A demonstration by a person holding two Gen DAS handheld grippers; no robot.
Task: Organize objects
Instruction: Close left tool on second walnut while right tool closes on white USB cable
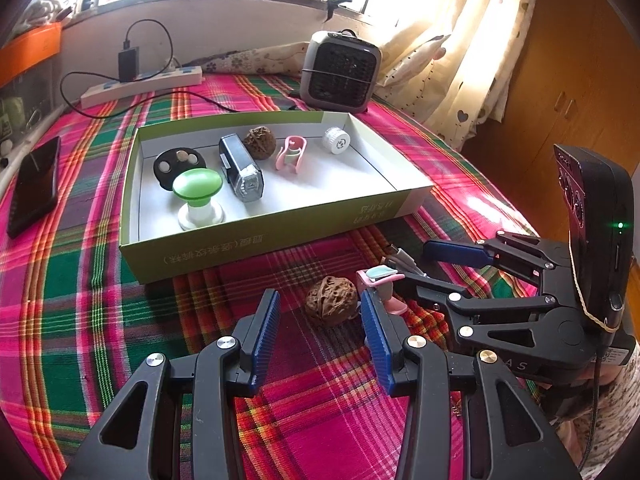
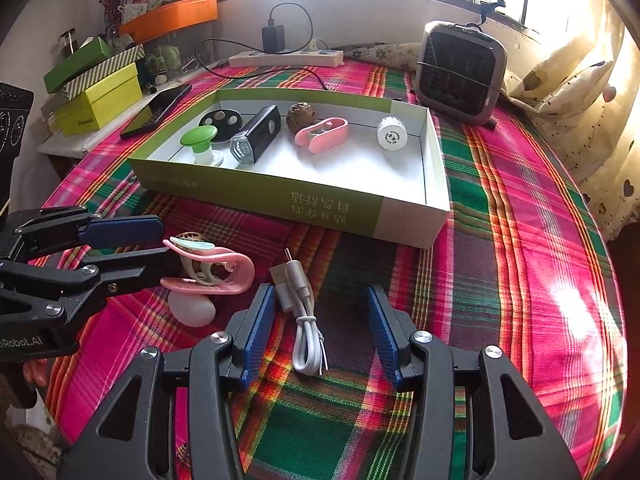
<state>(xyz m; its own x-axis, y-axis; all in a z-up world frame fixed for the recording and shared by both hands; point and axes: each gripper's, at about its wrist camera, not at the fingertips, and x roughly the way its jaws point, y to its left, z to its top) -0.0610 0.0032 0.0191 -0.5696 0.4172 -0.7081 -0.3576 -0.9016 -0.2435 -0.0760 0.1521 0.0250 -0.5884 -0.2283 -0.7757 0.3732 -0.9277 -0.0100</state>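
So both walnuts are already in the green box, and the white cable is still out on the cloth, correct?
Not quite: only one walnut is in the green box. The second walnut lies on the cloth ahead of the left gripper, as the left wrist view shows. The white cable is still out on the cloth.

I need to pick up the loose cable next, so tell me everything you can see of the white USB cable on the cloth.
The white USB cable lies outside the green box on the plaid cloth, folded into a short bundle of parallel strands. It looks like smooth white plastic. Its grey-silver USB plug and a thin pin plug point toward the box. It lies between the open jaws of the right gripper, touching neither, just right of the pink clip.
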